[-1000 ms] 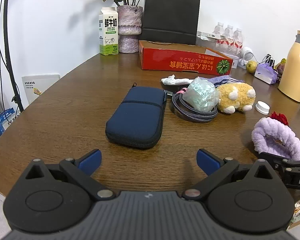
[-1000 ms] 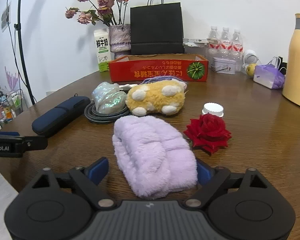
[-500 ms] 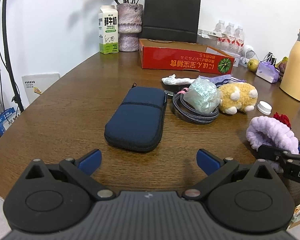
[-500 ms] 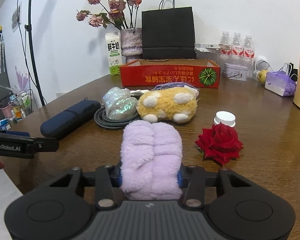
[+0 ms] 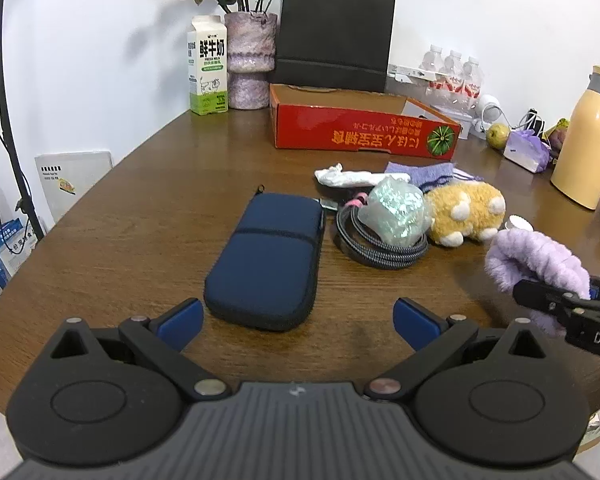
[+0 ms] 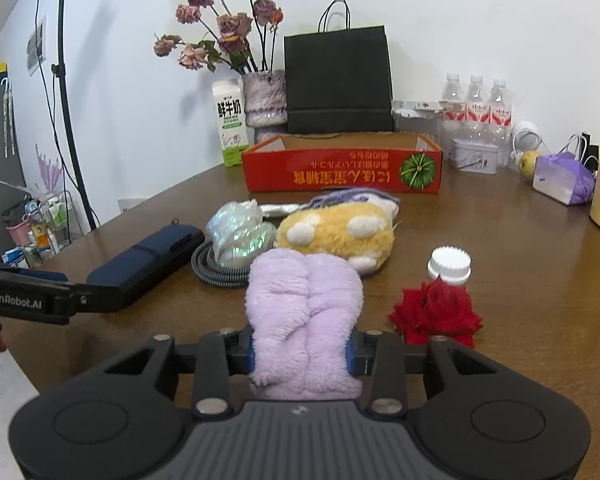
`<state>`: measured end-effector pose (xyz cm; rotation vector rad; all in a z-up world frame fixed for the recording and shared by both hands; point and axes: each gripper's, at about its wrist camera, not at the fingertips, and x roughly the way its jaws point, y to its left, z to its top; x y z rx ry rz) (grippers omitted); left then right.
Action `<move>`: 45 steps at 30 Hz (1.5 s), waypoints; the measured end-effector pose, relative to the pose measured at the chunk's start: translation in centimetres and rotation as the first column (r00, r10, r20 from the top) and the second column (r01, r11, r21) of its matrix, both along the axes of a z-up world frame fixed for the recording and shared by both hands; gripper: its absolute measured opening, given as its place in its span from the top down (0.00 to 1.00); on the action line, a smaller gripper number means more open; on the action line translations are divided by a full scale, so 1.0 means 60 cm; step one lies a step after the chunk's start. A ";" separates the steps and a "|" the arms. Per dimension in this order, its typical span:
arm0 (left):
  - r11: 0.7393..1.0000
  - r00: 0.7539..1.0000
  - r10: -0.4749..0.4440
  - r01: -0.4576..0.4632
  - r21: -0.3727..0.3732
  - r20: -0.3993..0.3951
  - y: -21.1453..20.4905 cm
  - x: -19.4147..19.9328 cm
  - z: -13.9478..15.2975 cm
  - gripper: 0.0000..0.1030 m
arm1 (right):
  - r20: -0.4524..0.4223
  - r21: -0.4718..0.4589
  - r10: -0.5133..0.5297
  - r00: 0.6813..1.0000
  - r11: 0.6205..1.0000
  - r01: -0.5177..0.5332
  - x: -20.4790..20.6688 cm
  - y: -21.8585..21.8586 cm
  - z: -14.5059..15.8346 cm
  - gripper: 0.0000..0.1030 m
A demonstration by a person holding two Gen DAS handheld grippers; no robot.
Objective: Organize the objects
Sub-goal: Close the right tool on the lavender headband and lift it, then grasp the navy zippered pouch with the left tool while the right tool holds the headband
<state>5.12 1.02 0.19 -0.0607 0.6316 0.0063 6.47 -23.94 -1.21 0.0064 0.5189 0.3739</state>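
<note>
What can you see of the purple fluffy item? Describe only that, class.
The purple fluffy item is soft, plush pale lilac fabric, folded into two padded lobes. The right gripper is shut on its near end, blue pads pressing both sides. It juts forward, apparently lifted off the table, in front of the yellow plush, left of the red rose.

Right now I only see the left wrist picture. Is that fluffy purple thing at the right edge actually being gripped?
Observer: Yes. The right tongs are shut on the purple fluffy cloth, with a blue pad pressed against each side.
Visitor: Is anything hiding behind it from my side?
Observer: A red rose lies on the table just right of the cloth, apart from it.
</note>
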 end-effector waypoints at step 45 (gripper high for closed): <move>0.998 0.977 -0.014 0.027 0.060 -0.212 0.036 0.183 -0.034 0.00 | 0.020 -0.026 0.000 1.000 1.000 0.000 0.085 0.011 0.019 0.65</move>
